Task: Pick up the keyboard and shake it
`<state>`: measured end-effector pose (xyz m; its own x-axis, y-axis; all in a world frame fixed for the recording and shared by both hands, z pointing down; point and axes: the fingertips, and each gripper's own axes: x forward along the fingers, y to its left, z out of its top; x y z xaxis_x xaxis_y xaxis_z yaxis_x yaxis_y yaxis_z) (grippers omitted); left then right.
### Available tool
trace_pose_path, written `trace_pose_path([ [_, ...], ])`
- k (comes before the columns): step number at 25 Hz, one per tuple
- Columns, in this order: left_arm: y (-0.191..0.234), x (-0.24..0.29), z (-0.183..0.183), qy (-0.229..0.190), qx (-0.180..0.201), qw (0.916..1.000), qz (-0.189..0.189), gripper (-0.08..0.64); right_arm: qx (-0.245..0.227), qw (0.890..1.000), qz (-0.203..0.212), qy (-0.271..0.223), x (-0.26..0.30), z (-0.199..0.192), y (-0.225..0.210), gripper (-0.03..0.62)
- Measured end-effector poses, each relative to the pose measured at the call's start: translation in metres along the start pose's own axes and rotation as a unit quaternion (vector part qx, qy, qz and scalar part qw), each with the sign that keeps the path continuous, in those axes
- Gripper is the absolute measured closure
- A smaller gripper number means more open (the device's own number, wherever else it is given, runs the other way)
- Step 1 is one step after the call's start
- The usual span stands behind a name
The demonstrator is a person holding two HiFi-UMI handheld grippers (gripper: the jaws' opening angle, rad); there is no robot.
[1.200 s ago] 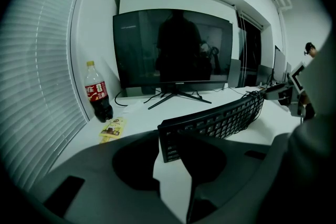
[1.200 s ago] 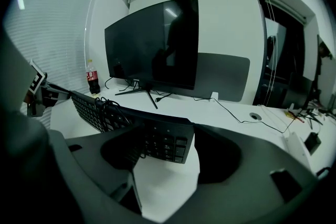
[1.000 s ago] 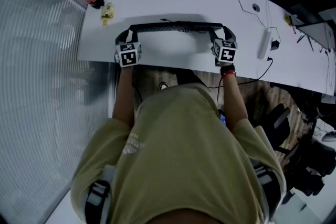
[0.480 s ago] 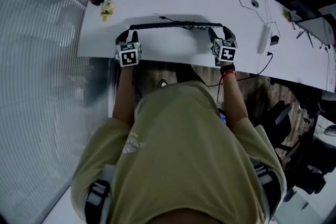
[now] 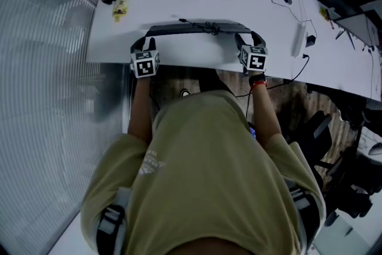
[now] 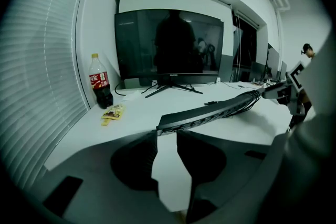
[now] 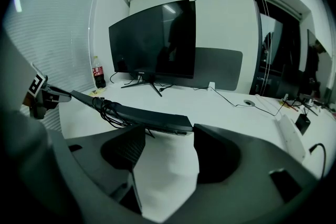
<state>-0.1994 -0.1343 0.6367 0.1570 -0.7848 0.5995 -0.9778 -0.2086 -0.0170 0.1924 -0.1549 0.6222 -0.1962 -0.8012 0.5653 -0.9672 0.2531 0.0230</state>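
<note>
Keyboard [image 5: 200,27] nearer desk [image 5: 197,52] edge | left tool [image 5: 146,40], right tool [image 5: 249,38] grip ends, down-tilted

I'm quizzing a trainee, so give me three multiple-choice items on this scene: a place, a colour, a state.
1. Where does the cola bottle stand? A far left desk corner; B under the desk; C between the grippers.
2. Its cap colour? A blue; B yellow; C white.
3. The keyboard is: A flat on the desk; B on the floor; C held up by both ends.
A, it stands left of the monitor; B, the cap shows yellow; C, left gripper and right gripper each clamp an end above the desk.
</note>
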Motion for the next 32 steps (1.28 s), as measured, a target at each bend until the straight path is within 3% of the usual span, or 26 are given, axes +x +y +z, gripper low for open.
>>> trace_pose_path([
  [21,-0.009,-0.007,-0.051,0.052,-0.002,0.9986,-0.006,0.448,0.005,0.999,-0.012,0.037,-0.011,-0.049,0.008,0.29],
  [32,-0.011,-0.001,-0.078,0.081,0.003,0.9966,-0.017,0.448,0.006,0.996,-0.014,0.083,-0.007,-0.085,0.014,0.288],
])
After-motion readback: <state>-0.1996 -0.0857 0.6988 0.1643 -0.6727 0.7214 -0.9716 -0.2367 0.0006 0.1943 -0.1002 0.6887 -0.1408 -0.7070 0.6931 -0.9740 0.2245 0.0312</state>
